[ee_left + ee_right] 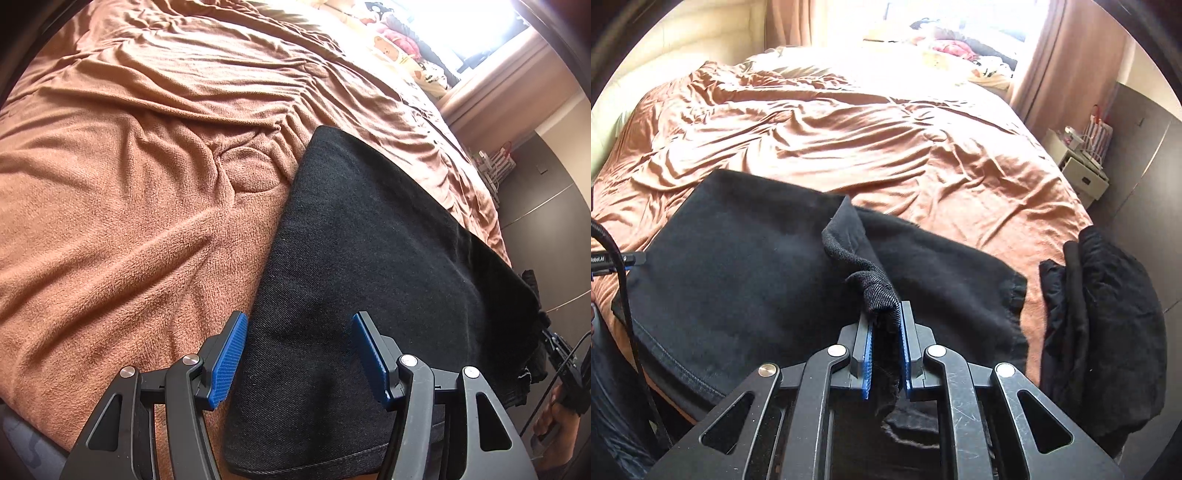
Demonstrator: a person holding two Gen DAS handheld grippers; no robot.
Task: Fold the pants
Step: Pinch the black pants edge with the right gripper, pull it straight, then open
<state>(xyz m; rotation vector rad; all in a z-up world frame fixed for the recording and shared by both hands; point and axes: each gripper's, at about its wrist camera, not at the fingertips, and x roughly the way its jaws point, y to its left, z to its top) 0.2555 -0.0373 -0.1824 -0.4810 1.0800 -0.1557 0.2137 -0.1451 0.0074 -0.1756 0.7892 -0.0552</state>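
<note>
Left wrist view: my left gripper [299, 354] stands about half open, blue pads clear of any cloth, hovering over the black denim pants [369, 258]. The pants lie flat on the rust-brown fleece bed cover [129, 221], along the bed's near edge and running toward its right side. The cloth passes below and between my fingers, but nothing is pinched. At the far right of this view I make out the other gripper's body and a hand, partly cut off.

Right wrist view: my right gripper [886, 343] is nearly closed, clamped on a bunched hem of the black denim pants [738, 266], with the pinched fold rising from the flat cloth straight to the pads. A separate heap of dark clothing [1108, 325] sits at the bed's right edge, just beside the pants but apart from them.

Risks, as I judge them:
- The grip catches a thick, twisted wad, possibly only one layer; lifting may peel the layers apart and spoil the fold.
- With the left side unheld, pulling may drag the whole garment across the cover.
- The fleece may ruck up beneath.
- Swinging right could snag the nearby heap.
</note>
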